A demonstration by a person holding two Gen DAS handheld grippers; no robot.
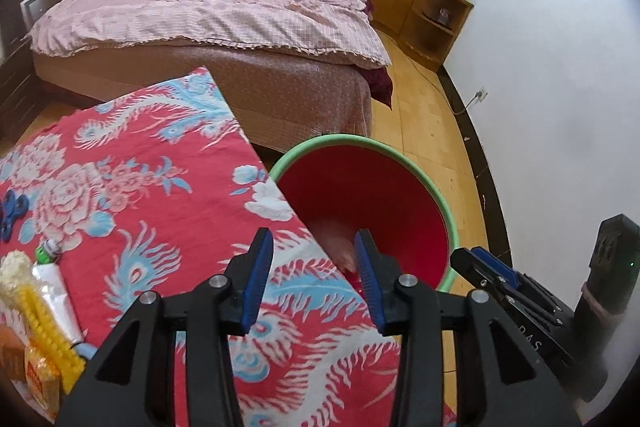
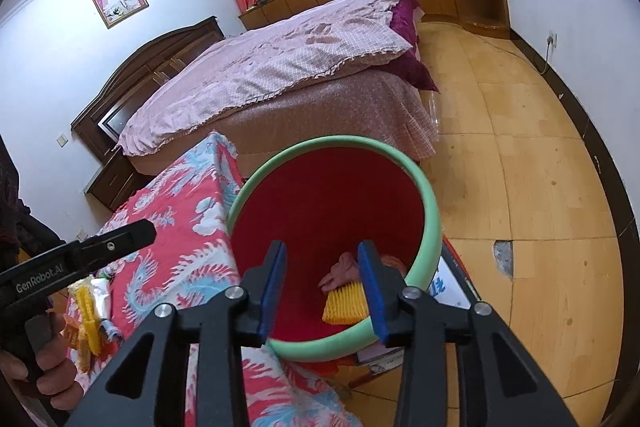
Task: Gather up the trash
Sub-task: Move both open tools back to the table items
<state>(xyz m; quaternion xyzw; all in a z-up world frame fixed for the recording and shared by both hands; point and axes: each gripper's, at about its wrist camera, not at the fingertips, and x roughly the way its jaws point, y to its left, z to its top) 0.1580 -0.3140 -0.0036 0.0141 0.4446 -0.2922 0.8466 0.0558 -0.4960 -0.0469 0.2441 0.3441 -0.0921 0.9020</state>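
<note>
Right claw [image 2: 322, 287] is hanging spread and empty over the red bin [image 2: 434, 227], where yellow foam netting [image 2: 344, 305] and pink trash [image 2: 344, 267] are lying inside. Left claw [image 1: 314, 279] is hovering spread, empty, over the tabletop [image 1: 160, 187] edge; more trash [image 1: 40, 327] is sitting at the left.
</note>
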